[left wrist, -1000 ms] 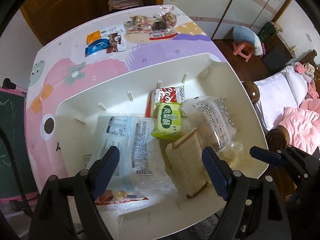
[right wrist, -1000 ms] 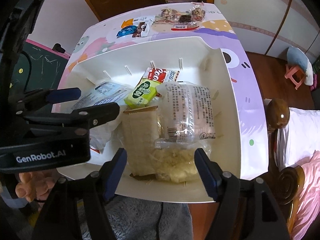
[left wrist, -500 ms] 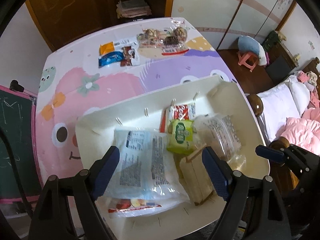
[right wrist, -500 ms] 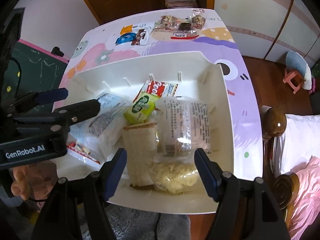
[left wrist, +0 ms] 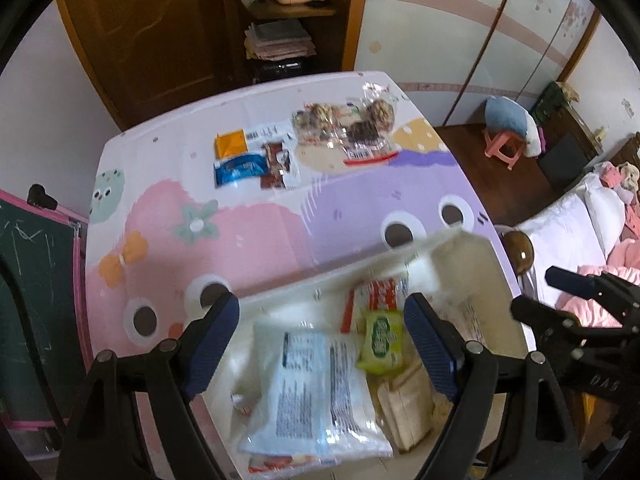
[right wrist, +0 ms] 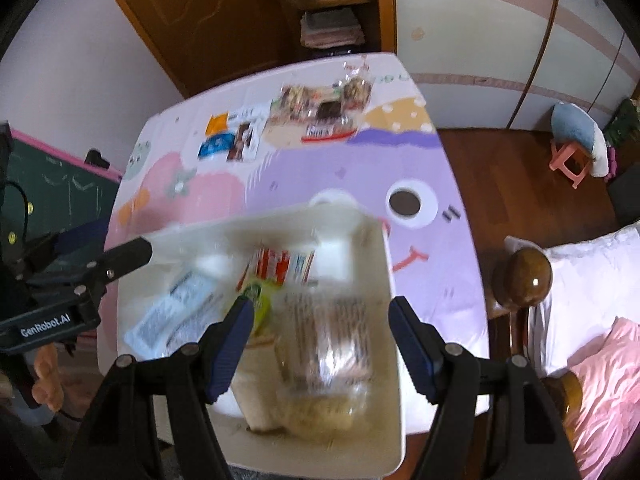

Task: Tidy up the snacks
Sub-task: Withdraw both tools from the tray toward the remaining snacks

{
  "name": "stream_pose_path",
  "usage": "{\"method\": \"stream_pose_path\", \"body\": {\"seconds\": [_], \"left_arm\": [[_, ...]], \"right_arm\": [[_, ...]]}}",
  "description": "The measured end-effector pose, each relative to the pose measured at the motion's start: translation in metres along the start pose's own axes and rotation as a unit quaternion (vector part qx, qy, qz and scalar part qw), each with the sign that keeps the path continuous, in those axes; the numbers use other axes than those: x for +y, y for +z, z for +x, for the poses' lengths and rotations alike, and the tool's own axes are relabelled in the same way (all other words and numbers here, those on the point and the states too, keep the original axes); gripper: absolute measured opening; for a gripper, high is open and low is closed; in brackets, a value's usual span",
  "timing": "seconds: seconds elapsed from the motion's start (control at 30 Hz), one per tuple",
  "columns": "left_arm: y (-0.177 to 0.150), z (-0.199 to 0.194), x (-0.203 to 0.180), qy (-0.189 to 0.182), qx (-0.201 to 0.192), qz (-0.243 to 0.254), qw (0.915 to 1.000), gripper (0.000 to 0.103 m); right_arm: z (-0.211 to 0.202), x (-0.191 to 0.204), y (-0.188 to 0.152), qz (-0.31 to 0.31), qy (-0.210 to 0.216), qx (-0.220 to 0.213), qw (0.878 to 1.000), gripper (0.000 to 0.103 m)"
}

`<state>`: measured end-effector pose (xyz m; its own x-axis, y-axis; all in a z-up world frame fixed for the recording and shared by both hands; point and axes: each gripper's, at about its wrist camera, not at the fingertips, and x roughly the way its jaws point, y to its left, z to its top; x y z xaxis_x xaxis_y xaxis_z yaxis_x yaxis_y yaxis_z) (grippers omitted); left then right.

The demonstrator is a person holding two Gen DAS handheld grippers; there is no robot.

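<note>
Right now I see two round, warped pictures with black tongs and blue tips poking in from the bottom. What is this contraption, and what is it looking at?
There is no robot here. A person holds a hand-held two-finger gripper in each hand, and each carries a wide-angle camera looking along its fingers, hence the curved edges.

One picture comes from the left gripper, the other from the right gripper. Each also catches the other at its side. Both stand open and hold nothing.

Below them sits a white plastic bin on a table covered with a pastel cartoon cloth. In the bin lie a large white printed packet, a small green packet, a red and white packet, a clear bag of pale snacks and a tan paper-wrapped block.

At the table's far end lie loose small wrappers and a clear bag of round treats.
</note>
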<state>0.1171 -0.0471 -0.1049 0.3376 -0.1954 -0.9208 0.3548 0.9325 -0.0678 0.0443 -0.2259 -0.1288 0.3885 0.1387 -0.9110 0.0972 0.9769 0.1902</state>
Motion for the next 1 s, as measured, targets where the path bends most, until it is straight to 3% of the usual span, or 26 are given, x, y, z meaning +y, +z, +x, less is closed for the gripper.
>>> {"method": "stream_pose_path", "body": {"seconds": [0.47,0.73,1.0], "left_arm": [[0.094,-0.015,0.019,0.019,-0.071,0.000,0.9973,0.084],[0.143,-0.014,0.020,0.023,-0.104,0.008,0.9943,0.084],[0.173,0.061,0.030,0.006,-0.051,-0.005,0.9987,0.084]], "right_arm": [[-0.020,-0.010,0.106,-0.036,-0.030,-0.076,0.996,0.070],[-0.017,-0.017,0.162,-0.035,-0.036,-0.094,0.994,0.070],[0.037,-0.027,0.210,-0.014,-0.026,-0.063,0.998,0.070]]}}
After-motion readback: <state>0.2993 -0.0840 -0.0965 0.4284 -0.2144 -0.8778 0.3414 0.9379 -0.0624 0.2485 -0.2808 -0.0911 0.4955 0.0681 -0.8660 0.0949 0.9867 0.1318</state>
